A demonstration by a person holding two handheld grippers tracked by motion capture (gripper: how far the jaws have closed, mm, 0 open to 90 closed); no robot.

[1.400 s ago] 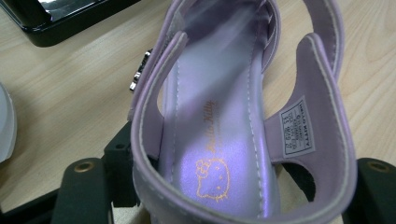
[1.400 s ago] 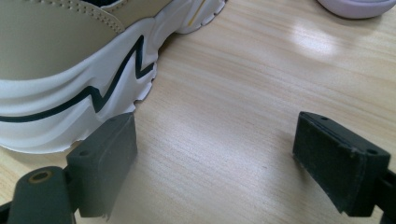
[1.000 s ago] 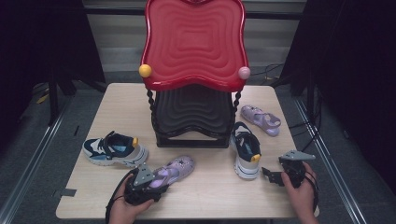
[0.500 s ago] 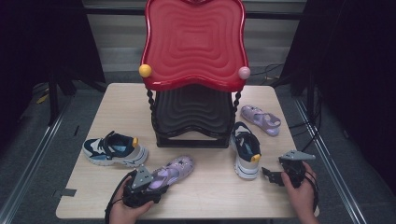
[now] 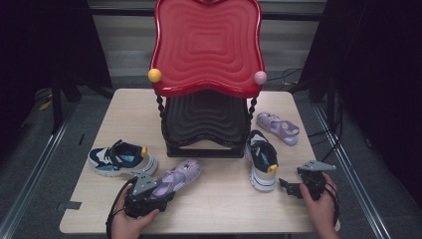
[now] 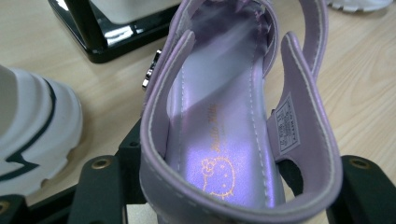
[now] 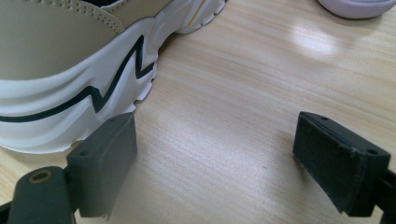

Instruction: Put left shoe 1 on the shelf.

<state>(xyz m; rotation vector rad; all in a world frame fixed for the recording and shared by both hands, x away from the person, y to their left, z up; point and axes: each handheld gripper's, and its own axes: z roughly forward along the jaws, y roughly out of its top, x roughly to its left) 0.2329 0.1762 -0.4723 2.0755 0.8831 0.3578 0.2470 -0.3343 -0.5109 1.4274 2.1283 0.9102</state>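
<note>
Each hand holds a set of black tongs, the left tongs [image 5: 149, 191] and the right tongs [image 5: 293, 188]. Both have a grey three-cornered plate on top, and a black cable loops away from the left one. Up close, the jaws are flat black blocks with small brass-coloured rings set into the arms.

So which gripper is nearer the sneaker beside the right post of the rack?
Right. The right gripper sits open just right of that sneaker, one jaw by its sole. The left gripper is across the table, clamped on the purple sandal.
</note>
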